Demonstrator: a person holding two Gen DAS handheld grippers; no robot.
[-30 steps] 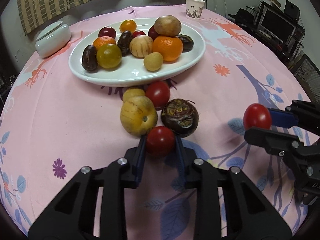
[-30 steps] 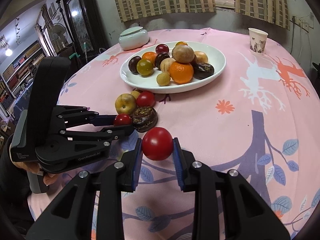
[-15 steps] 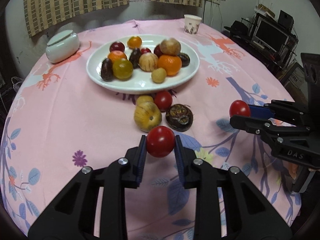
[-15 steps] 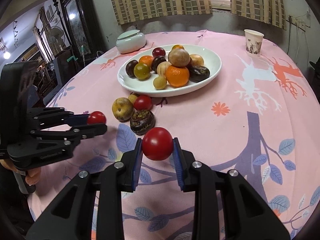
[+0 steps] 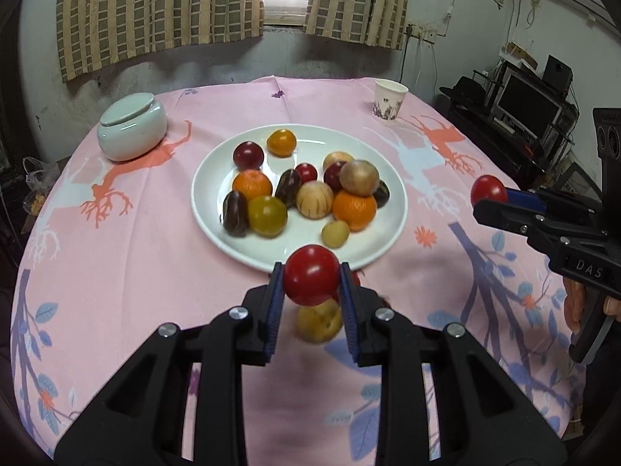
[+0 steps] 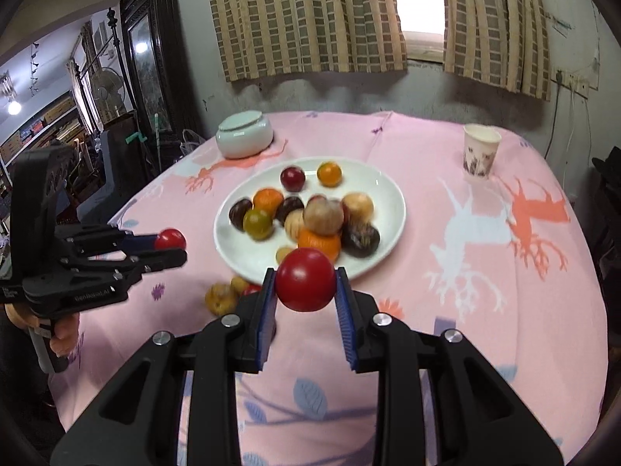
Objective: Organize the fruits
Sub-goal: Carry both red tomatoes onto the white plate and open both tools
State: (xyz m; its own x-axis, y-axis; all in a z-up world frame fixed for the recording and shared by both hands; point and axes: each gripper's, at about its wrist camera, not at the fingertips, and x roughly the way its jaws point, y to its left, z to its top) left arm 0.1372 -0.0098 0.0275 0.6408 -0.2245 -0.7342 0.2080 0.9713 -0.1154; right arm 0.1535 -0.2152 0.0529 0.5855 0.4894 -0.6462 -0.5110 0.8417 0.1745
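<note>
Pink tablecloth [image 5: 116, 272], printed with coral and white deer and blue leaves, spread over a round table. Pale green lidded jar [image 5: 132, 126], lid on, far left on the cloth. Paper cup [image 5: 389, 99] with floral print, upright, far right. Checked curtains [image 5: 163, 7] parted over a bright window. Dark monitor [image 5: 529, 105] on a shelf at right. Dark wooden cabinet [image 6: 145, 58] with mirrored door at left

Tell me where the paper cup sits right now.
The paper cup stands upright on the pink tablecloth at the table's far right, beyond and right of the white plate, near the curtained window; both wrist views show it.
</note>
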